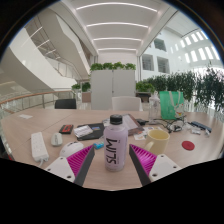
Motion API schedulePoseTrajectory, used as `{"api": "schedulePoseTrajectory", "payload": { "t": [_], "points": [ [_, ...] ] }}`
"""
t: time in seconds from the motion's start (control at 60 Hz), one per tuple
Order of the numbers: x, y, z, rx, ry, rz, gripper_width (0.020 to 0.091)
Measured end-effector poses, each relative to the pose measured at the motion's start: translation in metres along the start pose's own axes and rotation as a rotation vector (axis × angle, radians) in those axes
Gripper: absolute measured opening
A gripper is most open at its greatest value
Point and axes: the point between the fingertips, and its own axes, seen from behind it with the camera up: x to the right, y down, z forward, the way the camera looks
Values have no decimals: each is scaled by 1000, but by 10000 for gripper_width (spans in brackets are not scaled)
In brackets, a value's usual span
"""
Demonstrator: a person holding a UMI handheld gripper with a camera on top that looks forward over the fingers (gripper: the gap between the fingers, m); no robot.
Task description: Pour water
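A pale pink bottle (115, 145) with a white cap and black lettering stands upright on the wooden table (40, 122). It is between my gripper's (112, 162) two fingers, with a gap at either side. The pink pads (79, 158) flank it and the gripper is open. Beyond the bottle to the right sits a yellow cup (158, 134).
A white remote-like object (39, 148) lies left of the fingers. A red round lid (188, 145) rests to the right. Small dark items (83, 130) sit behind the bottle. A green bag (171, 104), potted plants (205, 90) and white planters (113, 81) stand farther back.
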Motion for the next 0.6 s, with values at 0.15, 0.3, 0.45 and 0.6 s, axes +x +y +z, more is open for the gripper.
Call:
{"api": "schedulePoseTrajectory", "payload": {
  "t": [0.15, 0.3, 0.45, 0.6],
  "points": [
    [8, -5, 47, 38, 31, -22, 792],
    [14, 2, 77, 37, 28, 28, 566],
    [11, -1, 86, 61, -7, 15, 484],
    [-3, -2, 94, -25, -95, 74, 409]
  ]
}}
